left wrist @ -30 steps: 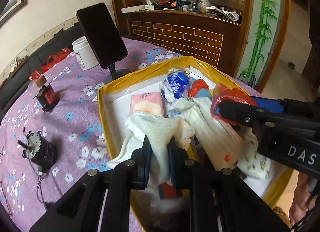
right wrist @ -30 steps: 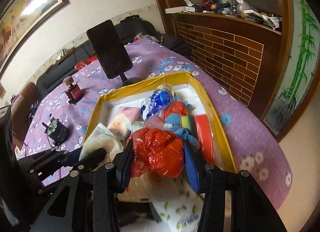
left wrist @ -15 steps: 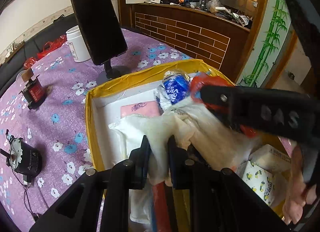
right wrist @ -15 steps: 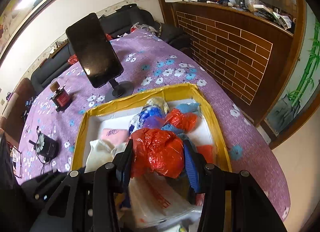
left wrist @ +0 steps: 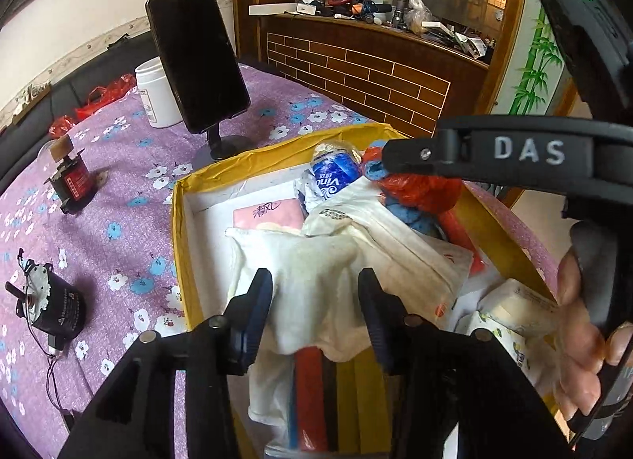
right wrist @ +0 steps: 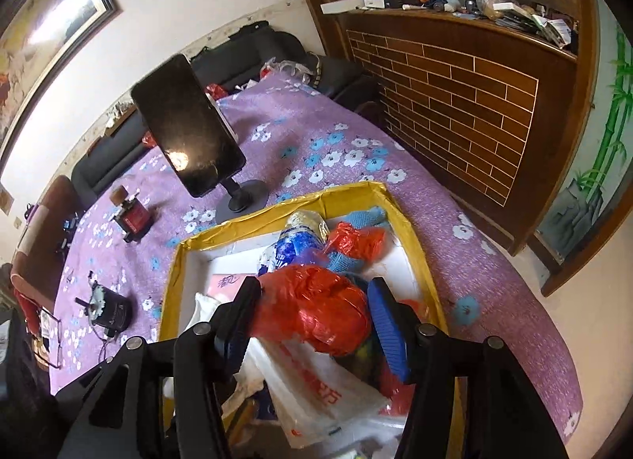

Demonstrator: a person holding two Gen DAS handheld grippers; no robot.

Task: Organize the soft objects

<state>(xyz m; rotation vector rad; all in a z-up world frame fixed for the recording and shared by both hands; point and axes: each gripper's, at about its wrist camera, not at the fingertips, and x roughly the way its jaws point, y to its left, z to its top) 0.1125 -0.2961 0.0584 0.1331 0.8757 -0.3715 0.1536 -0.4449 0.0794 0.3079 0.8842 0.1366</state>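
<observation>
Left gripper point(left wrist: 314, 310) low centre of left-wrist view, jaws opening, white cloth point(left wrist: 300, 261) between them, pads clear of it. Cloth drapes inside yellow box point(left wrist: 180, 245) mid-frame. Right gripper point(right wrist: 312, 312) low centre of right-wrist view, jaws opening, red plastic bag point(right wrist: 316, 308) still touching both pads, over box.

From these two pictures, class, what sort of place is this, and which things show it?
Probably a lived-in home sitting room: a dark sofa along the wall, a framed picture above, a table with a purple flowered cloth, and a cluttered wooden counter.
</observation>
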